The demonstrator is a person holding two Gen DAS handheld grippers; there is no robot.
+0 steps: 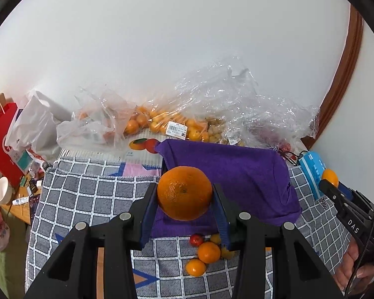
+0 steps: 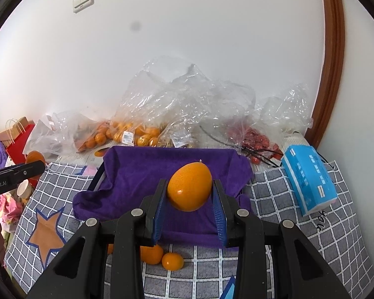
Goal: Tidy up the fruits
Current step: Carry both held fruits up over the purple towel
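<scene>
A: Over the purple towel we hold two fruits: our left gripper is clamped on a big orange, our right gripper is nearly closed on a smooth egg-shaped citrus.

B: Between towel and near edge, loose mandarins crowd the checked cloth; its left side lies open.

A: We read "DAS" on the right gripper's body, "enRobot.AI" on the left's.

B: The bag labels are too small for us to read; plastic bags blur the far fruit.
</scene>
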